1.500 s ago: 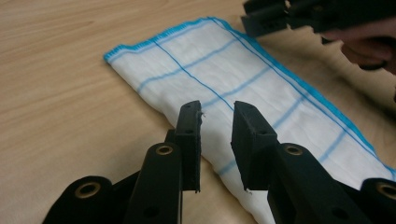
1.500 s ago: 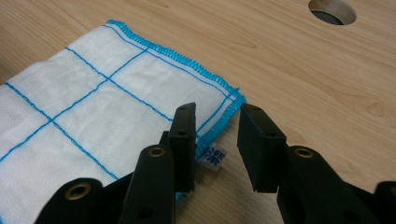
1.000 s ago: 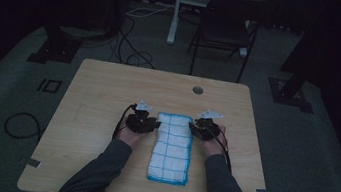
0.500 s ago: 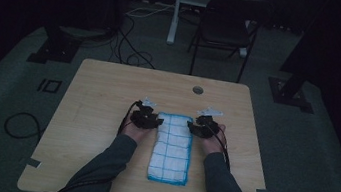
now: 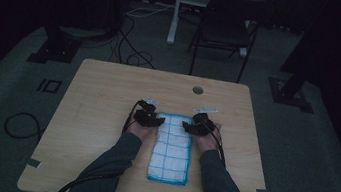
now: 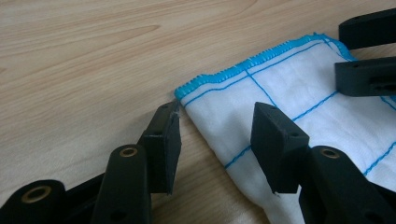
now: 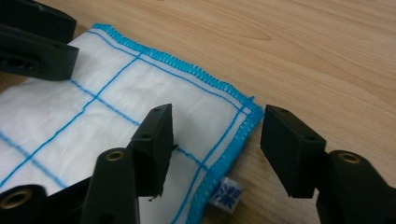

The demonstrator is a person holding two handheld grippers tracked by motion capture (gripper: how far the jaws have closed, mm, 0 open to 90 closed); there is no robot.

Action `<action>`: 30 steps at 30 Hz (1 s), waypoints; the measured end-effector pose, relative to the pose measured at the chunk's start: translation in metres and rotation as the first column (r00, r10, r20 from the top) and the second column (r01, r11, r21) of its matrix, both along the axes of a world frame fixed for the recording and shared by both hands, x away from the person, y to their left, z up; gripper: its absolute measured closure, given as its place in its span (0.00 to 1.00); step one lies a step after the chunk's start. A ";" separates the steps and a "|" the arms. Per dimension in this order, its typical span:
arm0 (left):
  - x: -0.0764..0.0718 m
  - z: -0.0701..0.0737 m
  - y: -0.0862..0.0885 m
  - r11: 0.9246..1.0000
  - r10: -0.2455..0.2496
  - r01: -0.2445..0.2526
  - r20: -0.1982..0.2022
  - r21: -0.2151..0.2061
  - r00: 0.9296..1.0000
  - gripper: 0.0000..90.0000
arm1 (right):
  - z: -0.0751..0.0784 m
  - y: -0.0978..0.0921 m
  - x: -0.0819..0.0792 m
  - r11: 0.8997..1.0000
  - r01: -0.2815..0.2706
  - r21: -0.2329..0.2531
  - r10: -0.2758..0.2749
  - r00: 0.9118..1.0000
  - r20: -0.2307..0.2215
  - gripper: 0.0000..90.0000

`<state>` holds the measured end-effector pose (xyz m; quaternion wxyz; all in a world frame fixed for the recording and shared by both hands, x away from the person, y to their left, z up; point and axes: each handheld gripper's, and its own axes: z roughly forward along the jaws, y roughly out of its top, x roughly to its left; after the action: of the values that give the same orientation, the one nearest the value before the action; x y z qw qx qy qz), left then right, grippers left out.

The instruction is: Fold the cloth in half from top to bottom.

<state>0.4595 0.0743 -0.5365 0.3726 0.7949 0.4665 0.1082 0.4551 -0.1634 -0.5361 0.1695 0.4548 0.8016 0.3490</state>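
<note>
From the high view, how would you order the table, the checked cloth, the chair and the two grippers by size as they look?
1. table
2. chair, farther off
3. checked cloth
4. left gripper and right gripper, alike

Folded cloth (image 5: 171, 149) laid lengthwise on the table (image 5: 108, 92), flanked at its far end by both grippers.

Left gripper (image 5: 155, 120) set at the far left corner of the cloth, jaws spread across that corner, one on the table, one over the cloth; right gripper (image 5: 188, 126) placed likewise at the far right corner, a small tag (image 7: 226, 192) just beside it at the hem. Chair (image 5: 228, 31) stood behind the table, floor cables (image 5: 131, 35) behind and to its left.
</note>
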 end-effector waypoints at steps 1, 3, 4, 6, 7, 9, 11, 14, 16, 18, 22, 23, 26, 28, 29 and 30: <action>0.000 0.000 -0.001 1.000 -0.001 0.001 0.001 -0.002 1.000 0.58 | 0.000 0.001 0.001 1.000 0.002 0.003 -0.002 1.000 -0.005 0.48; 0.002 -0.001 0.000 1.000 -0.003 0.003 -0.004 -0.029 1.000 0.57 | -0.001 0.002 0.003 1.000 0.002 0.000 -0.002 1.000 -0.009 0.47; 0.002 -0.002 0.001 0.999 0.001 -0.001 -0.008 -0.052 1.000 0.57 | -0.002 0.003 0.004 1.000 0.002 0.000 -0.002 1.000 -0.011 0.47; 0.002 -0.003 0.001 0.998 0.001 -0.001 -0.008 -0.065 1.000 0.57 | -0.003 0.003 0.006 1.000 0.005 0.005 -0.005 1.000 -0.021 0.47; 0.002 -0.003 0.000 0.998 -0.001 0.000 -0.007 -0.068 1.000 0.57 | -0.003 0.003 0.006 1.000 0.006 0.008 -0.006 1.000 -0.023 0.47; 0.001 -0.003 -0.002 0.998 -0.019 0.019 -0.008 -0.068 1.000 0.57 | -0.002 0.004 0.006 1.000 0.002 0.001 -0.002 1.000 -0.022 0.48; 0.001 -0.003 -0.003 0.997 -0.026 0.025 -0.010 -0.068 1.000 0.58 | -0.003 0.005 0.005 1.000 -0.003 0.004 0.003 1.000 -0.022 0.49; 0.002 -0.002 -0.003 0.998 -0.019 0.017 -0.025 -0.064 1.000 0.65 | -0.002 0.007 0.003 0.999 -0.029 0.012 0.030 0.999 -0.028 0.55; 0.003 -0.002 -0.002 0.998 -0.016 0.014 -0.032 -0.059 0.999 0.74 | -0.002 0.010 0.002 0.998 -0.060 0.010 0.061 0.998 -0.027 0.62; 0.003 -0.001 -0.001 0.999 -0.018 0.017 -0.042 -0.045 0.999 0.82 | -0.001 0.011 0.001 0.997 -0.073 0.012 0.073 0.997 -0.032 0.69; 0.004 0.000 0.000 0.999 -0.035 0.034 -0.044 -0.010 0.998 0.93 | 0.000 0.014 0.001 0.995 -0.097 0.020 0.098 0.994 -0.051 0.88; 0.005 0.001 -0.001 0.999 -0.036 0.036 -0.045 -0.006 0.998 0.94 | 0.001 0.014 0.000 0.995 -0.098 0.019 0.099 0.994 -0.046 0.90; 0.006 0.004 -0.002 0.998 -0.050 0.051 -0.035 0.037 0.998 0.96 | 0.001 0.016 0.000 0.995 -0.100 0.017 0.101 0.994 -0.036 0.93; 0.008 0.006 -0.001 0.998 -0.045 0.046 -0.031 0.034 0.999 0.96 | 0.002 0.015 0.001 0.995 -0.093 0.035 0.095 0.995 -0.036 0.93; 0.008 0.007 0.000 0.999 -0.043 0.044 -0.028 0.030 0.999 0.96 | 0.003 0.014 0.002 0.995 -0.089 0.047 0.091 0.995 -0.035 0.93; 0.009 0.008 0.000 0.999 -0.043 0.044 -0.024 0.025 0.999 0.96 | 0.003 0.014 0.003 0.995 -0.083 0.063 0.085 0.996 -0.038 0.93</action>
<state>0.4683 0.0745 -0.5286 0.3591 0.8108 0.4519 0.0969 0.4576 -0.1498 -0.5327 0.1243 0.4328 0.8121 0.3711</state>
